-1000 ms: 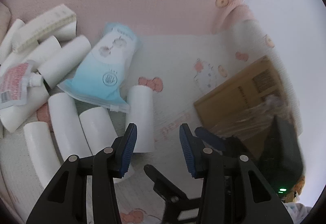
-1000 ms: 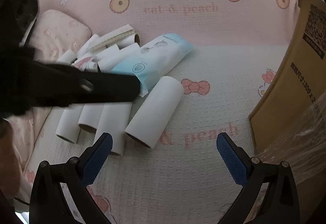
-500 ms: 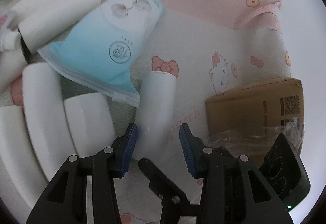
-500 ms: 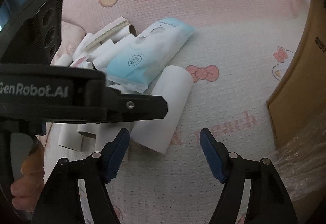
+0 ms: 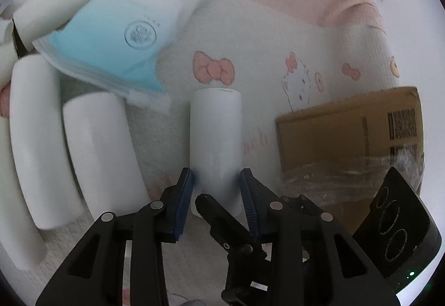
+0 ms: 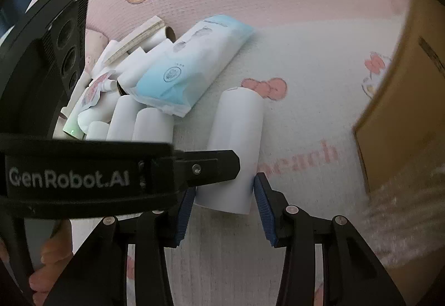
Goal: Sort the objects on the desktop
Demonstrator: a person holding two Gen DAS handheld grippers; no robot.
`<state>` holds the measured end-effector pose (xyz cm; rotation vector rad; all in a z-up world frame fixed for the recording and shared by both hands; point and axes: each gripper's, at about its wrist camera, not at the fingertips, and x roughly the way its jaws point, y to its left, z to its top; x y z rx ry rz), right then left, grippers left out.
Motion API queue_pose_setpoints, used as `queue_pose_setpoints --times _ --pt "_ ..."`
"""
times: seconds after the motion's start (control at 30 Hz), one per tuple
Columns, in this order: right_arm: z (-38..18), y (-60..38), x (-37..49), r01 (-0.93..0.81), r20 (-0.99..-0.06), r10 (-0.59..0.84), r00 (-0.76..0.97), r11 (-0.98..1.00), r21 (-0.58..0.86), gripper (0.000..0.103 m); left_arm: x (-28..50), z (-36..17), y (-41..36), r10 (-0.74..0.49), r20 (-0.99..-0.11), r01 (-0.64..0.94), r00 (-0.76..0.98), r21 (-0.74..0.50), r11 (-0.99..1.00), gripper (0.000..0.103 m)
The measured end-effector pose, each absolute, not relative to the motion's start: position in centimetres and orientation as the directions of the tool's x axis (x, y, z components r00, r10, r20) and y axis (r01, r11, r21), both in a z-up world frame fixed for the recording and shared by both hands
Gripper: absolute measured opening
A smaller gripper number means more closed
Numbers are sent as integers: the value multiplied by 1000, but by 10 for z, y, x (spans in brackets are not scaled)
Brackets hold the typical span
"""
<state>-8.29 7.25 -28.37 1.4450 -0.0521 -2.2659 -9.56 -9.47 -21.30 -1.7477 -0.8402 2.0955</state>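
A white paper roll (image 5: 215,133) lies on the cartoon-print mat (image 5: 264,36), apart from the heap on the left. My left gripper (image 5: 216,192) is closing around its near part, and both blue pads touch its sides. In the right wrist view the same roll (image 6: 236,133) has its near end between the jaws of my right gripper (image 6: 222,205), which are closing with a thin gap still showing on the left. The left gripper's black finger (image 6: 205,164) crosses over the roll. A light blue soft pack (image 5: 125,36) rests on the heap just behind.
Several more white rolls (image 5: 97,144) lie side by side left of the held one, with a small red-and-white pouch (image 6: 93,91) among them. A cardboard box (image 5: 347,139) wrapped in clear film stands close on the right. A person's hand (image 6: 52,258) grips the left tool.
The left gripper came down and forward over the lone roll and narrowed onto it. The right gripper's jaws went from wide apart to close around the roll's near end.
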Motion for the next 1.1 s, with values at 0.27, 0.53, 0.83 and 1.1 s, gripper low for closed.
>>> queue_pose_setpoints --times 0.27,0.53,0.83,1.1 --pt "-284 88 -69 354 -865 -366 -344 -903 241 41 -82 -212 -77 559 -798 159 -227 -596 -787 38" --pt "-272 81 -65 402 -859 -395 -326 -880 253 41 -88 -197 -87 563 -786 166 -254 -609 -775 51" --pt "-263 83 -70 379 -855 -340 -392 -906 187 44 -93 -177 -85 512 -802 57 -307 -553 -832 58" --pt "-264 113 -71 291 -820 -411 -397 -904 312 52 -92 -176 -88 527 -787 14 -321 -560 -828 64"
